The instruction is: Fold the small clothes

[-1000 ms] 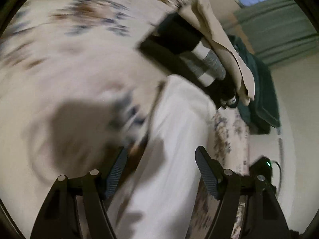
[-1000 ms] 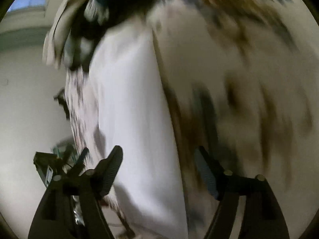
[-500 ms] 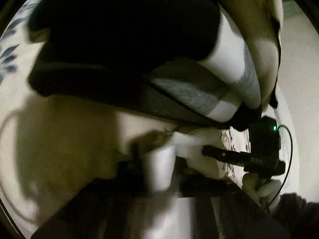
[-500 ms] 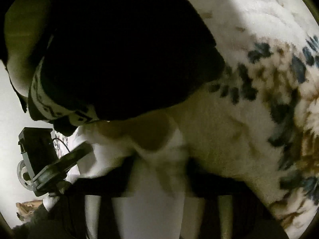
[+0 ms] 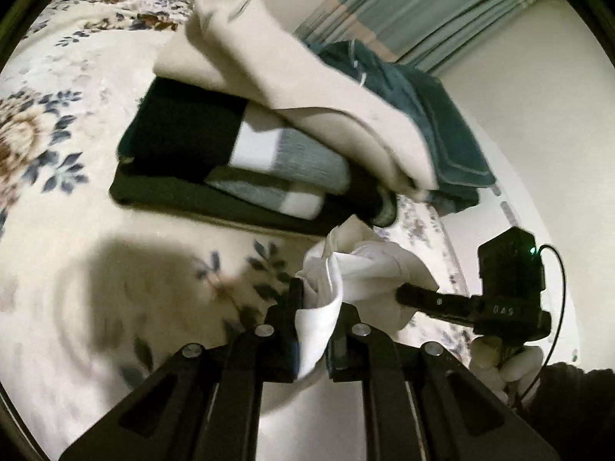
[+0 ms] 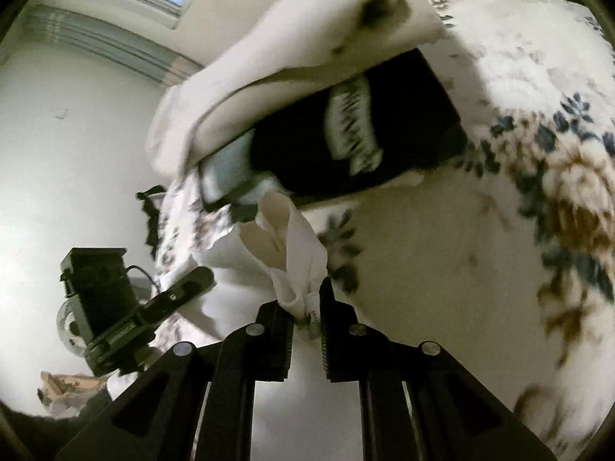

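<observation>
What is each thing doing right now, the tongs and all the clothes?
Left tongs: shut on white cloth.
Right tongs: shut on white cloth.
White cloth: bunched, pinched at two spots.
Beige cloth: draped on top of pile.
Black clothes: folded, stacked.
Green cloth: folded, behind pile.

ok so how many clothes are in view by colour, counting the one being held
white, gripped by the left gripper and right gripper: 1, the white garment
beige: 1, the beige garment
black with white and grey bands: 1, the black garment
dark green: 1, the green garment
total: 4
</observation>
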`<state>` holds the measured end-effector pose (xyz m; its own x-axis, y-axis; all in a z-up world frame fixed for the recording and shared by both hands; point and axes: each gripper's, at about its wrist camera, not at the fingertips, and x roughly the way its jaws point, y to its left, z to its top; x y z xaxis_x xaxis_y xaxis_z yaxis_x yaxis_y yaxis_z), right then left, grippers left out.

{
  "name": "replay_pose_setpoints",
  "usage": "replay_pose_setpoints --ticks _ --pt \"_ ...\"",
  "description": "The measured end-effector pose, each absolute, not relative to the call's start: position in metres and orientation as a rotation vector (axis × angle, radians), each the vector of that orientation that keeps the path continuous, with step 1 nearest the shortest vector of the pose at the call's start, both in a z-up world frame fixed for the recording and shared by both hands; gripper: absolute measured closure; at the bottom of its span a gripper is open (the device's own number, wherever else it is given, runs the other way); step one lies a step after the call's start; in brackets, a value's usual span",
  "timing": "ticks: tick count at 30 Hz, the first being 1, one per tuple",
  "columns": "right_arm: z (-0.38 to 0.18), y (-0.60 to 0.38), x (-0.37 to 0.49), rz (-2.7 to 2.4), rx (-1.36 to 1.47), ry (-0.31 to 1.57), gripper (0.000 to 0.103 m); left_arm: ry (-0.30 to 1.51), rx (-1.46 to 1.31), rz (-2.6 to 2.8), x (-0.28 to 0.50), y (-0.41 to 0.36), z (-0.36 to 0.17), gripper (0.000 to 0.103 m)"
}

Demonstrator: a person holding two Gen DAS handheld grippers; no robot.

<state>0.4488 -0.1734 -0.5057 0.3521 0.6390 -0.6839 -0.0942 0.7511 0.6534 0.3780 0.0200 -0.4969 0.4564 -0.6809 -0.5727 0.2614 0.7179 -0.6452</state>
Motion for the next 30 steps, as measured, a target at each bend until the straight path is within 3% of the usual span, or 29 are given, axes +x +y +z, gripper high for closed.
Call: replay_pose_setpoints --ticks 5,7,9,11,13,14,17,28,29,30 --pt "-0.491 -0.194 0.359 0.594 0.535 1.173 0.091 0.981 -0.510 -0.597 0.318 0.032 -0.491 0.091" --pt "-0.496 -0.192 0.333 0.622 0.517 1.240 0.088 1.058 -0.484 -0.551 0.277 0.039 -0.495 0.078" --pt "-0.518 -0.204 0.299 0.642 0.509 1.350 0.083 1.120 -0.472 -0.512 0.237 0.050 -0.505 0.052" --pt "-0.534 -0.208 0.264 0.656 0.467 1.465 0.072 1.170 -0.468 -0.471 0.211 0.068 -0.522 0.043" --pt "-0.548 -0.205 0.239 0.670 0.411 1.580 0.051 1.241 -0.493 -0.409 0.186 0.081 -0.534 0.043" --pt "-0.554 -0.205 0.226 0.671 0.394 1.629 0.049 1.269 -0.517 -0.369 0.177 0.089 -0.540 0.043" --pt "-0.561 -0.212 0.215 0.602 0.441 1.658 0.049 1.283 -0.549 -0.302 0.180 0.093 -0.545 0.043" --pt "-0.595 -0.240 0.276 0.227 0.753 1.464 0.048 1.297 -0.735 -0.325 0.268 0.044 -0.589 0.043" --pt "-0.600 -0.239 0.280 0.222 0.745 1.483 0.048 1.310 -0.717 -0.317 0.272 0.040 -0.595 0.046" --pt "-0.607 -0.235 0.281 0.224 0.744 1.503 0.048 1.312 -0.701 -0.310 0.273 0.039 -0.596 0.056"
